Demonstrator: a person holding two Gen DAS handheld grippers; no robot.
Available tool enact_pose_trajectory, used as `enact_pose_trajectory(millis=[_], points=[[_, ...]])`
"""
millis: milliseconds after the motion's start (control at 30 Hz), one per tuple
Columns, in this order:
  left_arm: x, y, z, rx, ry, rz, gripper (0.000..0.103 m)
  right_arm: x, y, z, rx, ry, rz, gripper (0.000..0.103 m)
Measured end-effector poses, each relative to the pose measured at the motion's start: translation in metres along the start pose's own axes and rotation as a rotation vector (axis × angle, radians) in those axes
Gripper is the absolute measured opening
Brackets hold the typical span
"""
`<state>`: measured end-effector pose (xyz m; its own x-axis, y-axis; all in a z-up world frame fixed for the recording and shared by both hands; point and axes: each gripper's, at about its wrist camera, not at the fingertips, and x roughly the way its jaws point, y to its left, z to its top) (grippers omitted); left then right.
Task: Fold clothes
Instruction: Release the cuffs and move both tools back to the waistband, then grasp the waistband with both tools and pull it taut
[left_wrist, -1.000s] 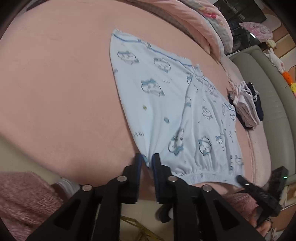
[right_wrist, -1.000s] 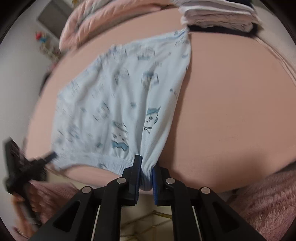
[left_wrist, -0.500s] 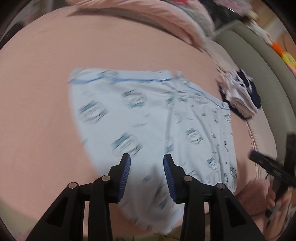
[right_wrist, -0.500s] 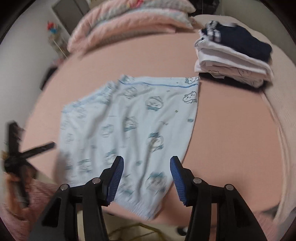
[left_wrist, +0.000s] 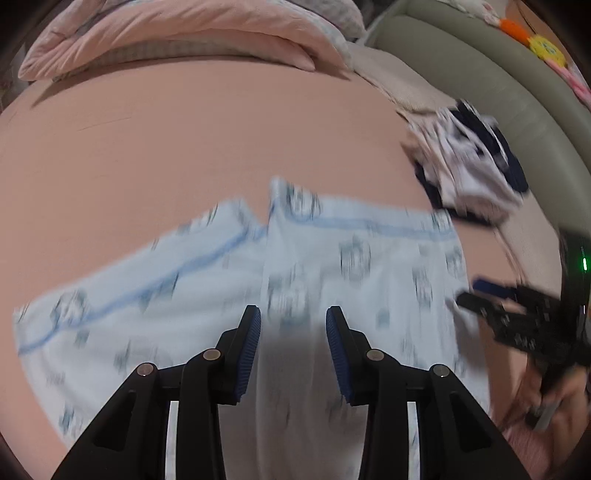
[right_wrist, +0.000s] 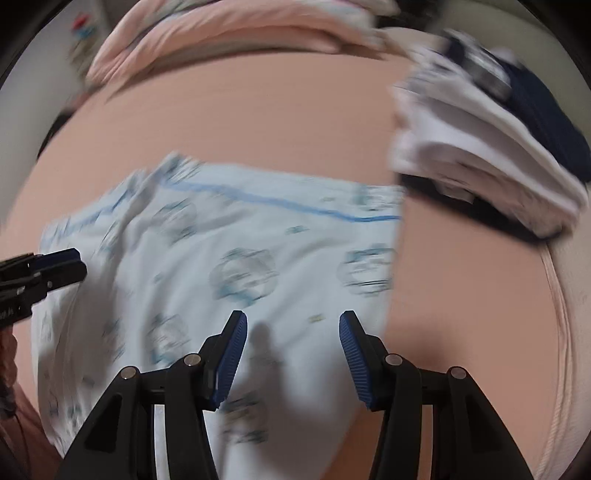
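Soft pale-blue printed shorts (left_wrist: 332, 266) lie flat on smooth pink sheet (left_wrist: 184, 140).

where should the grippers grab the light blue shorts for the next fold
Probably the far hem with the blue stripe. The light blue shorts lie flat on the pink bed, hem facing the pillows. Both the left gripper and right gripper hover over them with open jaws, so coming down from above at the hem corners looks simplest.

Light-blue shorts (left_wrist: 332, 266) with cartoon print and darker blue hem trim lie spread flat on the pink bed (left_wrist: 184, 140), just beside a folded stack of clothes (right_wrist: 480, 147), not touching it.
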<state>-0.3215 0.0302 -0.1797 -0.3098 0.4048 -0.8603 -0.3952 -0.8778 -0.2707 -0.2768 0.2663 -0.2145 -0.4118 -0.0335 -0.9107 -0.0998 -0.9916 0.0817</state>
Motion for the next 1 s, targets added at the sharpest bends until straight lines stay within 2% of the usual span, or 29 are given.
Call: enact_pose_trajectory(millis=[67,200,267,300,367,433,467,533,633,733,800,833,900,967,1000], points=[[0.011,-0.003,0.02,0.008,-0.015,0.016,0.034,0.0,-0.015,0.006,0.02,0.005,0.001,0.052],[0.038,-0.012,0.053,0.084,-0.017,0.122,0.034,0.007,-0.032,0.019,0.018,0.009,-0.03,0.052],[0.057,-0.015,0.065,0.112,0.024,0.152,0.033,0.019,-0.039,0.027,0.027,0.035,-0.039,0.052],[0.065,-0.015,0.068,0.109,0.055,0.142,0.033,0.025,-0.043,0.031,0.031,0.047,-0.044,0.052],[0.079,-0.02,0.069,0.119,0.101,0.104,0.01,0.035,-0.045,0.029,0.029,0.052,-0.038,0.05],[0.078,-0.034,0.069,0.188,0.071,0.131,0.006,0.033,-0.039,0.027,-0.019,0.036,-0.007,0.02],[0.077,-0.038,0.071,0.205,0.057,0.128,0.006,0.029,-0.036,0.026,-0.038,0.027,0.014,0.0],[0.072,-0.039,0.077,0.189,0.029,0.092,0.006,0.019,-0.037,0.025,-0.04,-0.007,0.005,0.0],[0.076,-0.034,0.085,0.161,0.019,0.09,0.006,0.008,-0.051,0.024,-0.018,-0.033,-0.01,0.0],[0.093,-0.024,0.088,0.114,0.06,0.079,0.009,0.021,-0.066,0.024,0.027,0.006,-0.024,0.0],[0.094,-0.021,0.088,0.081,0.053,0.055,0.009,0.03,-0.076,0.025,0.064,0.027,-0.026,0.0],[0.088,-0.021,0.089,0.067,0.055,0.062,0.013,0.029,-0.08,0.026,0.086,0.022,-0.015,0.0],[0.064,-0.021,0.086,0.055,-0.022,0.058,0.023,0.025,-0.088,0.028,0.131,0.019,0.017,0.001],[0.034,-0.021,0.079,0.058,-0.102,0.05,0.041,0.011,-0.094,0.021,0.184,0.009,0.068,0.006],[0.02,-0.021,0.074,0.066,-0.13,0.05,0.044,0.0,-0.092,0.015,0.189,-0.005,0.09,0.006]])
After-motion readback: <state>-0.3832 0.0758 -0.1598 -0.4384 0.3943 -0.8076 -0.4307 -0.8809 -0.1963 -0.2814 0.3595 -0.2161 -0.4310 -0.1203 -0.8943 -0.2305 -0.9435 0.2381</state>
